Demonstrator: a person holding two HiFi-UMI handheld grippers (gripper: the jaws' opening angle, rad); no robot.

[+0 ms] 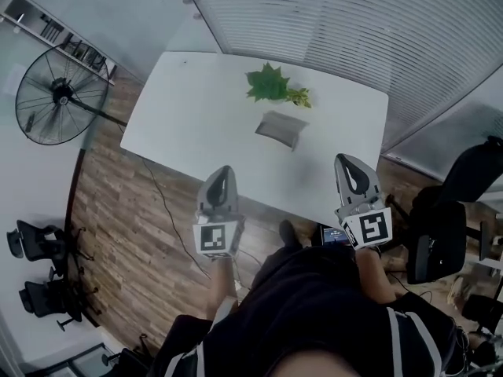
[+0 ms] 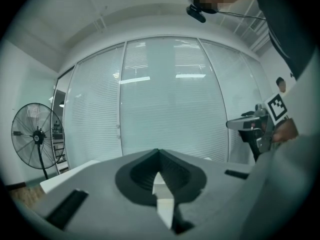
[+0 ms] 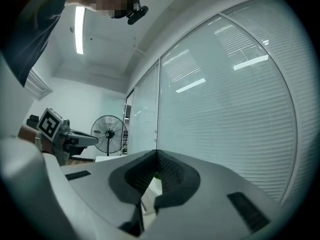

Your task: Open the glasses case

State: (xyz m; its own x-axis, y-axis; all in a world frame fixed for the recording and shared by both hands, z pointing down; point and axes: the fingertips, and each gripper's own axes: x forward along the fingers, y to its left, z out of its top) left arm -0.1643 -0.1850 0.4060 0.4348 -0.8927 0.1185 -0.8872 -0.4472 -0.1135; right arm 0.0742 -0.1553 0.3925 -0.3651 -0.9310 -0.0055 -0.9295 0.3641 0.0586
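Observation:
The glasses case, a flat grey case, lies shut near the middle of the white table, just in front of a green leafy sprig. Both grippers hang in the air on the near side of the table, close to the person's body and well apart from the case. My left gripper has its jaws together with nothing in them, and its own view shows only the glass wall ahead. My right gripper is likewise shut and empty. The case appears in neither gripper view.
A standing fan is left of the table on the wooden floor. Dark office chairs stand at the right and lower left. A glass wall with blinds runs behind the table. A cable trails on the floor.

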